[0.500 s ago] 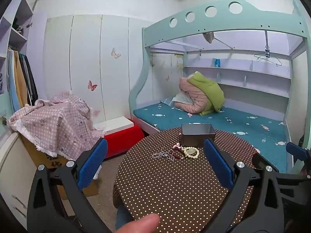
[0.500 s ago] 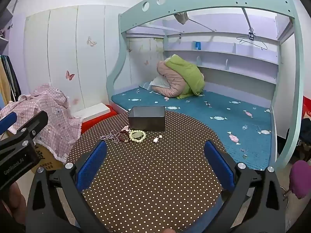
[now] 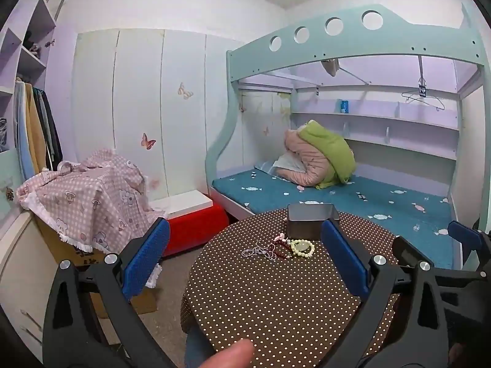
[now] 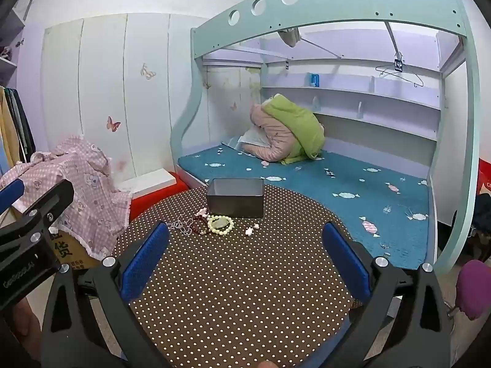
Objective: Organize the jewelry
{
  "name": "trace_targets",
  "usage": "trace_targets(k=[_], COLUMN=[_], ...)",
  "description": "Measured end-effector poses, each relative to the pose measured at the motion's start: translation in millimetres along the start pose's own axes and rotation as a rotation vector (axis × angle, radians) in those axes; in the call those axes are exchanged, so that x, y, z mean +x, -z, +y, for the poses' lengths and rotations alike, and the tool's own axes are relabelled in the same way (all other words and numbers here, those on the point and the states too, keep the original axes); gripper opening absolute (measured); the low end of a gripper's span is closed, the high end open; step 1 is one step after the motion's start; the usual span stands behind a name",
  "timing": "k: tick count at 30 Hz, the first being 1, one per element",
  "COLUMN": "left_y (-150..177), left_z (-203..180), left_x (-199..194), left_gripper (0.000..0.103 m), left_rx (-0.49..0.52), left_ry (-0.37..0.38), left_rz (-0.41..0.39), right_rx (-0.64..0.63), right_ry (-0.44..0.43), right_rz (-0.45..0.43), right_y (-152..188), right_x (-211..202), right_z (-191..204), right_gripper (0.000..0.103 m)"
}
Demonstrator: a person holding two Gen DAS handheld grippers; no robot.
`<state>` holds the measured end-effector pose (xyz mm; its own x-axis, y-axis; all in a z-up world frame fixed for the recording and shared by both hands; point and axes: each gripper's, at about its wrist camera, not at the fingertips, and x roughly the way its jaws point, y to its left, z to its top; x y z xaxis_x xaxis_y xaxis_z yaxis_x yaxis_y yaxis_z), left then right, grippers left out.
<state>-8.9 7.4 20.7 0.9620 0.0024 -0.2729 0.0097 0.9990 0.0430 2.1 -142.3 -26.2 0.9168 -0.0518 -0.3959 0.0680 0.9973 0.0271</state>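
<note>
both grippers, left gripper (image 3: 244,259) and right gripper (image 4: 245,259), have tipped up slightly yet hang wide open and empty, the jewelry (image 4: 214,224) and box (image 4: 235,197) untouched ahead.

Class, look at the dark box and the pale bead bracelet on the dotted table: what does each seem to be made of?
Box: probably metal, dull grey with a faint sheen, thin straight walls. Pale bead bracelet: smooth, glossy cream-green beads, perhaps jade, stone or plastic; the look leaves it open.
</note>
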Motion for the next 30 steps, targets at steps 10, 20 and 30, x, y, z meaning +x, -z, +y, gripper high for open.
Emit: trace_targets(k=[10, 20, 30], left_y=[1, 5, 10], left_z=[11, 15, 22], left_x=[-3, -1, 4], left_gripper=[0.098, 0.098, 0.098], left_rx=[-0.034, -0.038, -0.05], left_ry=[-0.008, -0.012, -0.011], left_rz=[-0.006, -0.001, 0.005], right_rx=[0.003, 0.024, 0.012], right_ry=[-0.001, 0.014, 0.011], right_rz=[-0.023, -0.031, -0.043], right_y=[-3, -4, -10], right_x=[-5, -6, -4], right_z=[1, -7, -6], right_gripper=[0.096, 0.096, 0.096])
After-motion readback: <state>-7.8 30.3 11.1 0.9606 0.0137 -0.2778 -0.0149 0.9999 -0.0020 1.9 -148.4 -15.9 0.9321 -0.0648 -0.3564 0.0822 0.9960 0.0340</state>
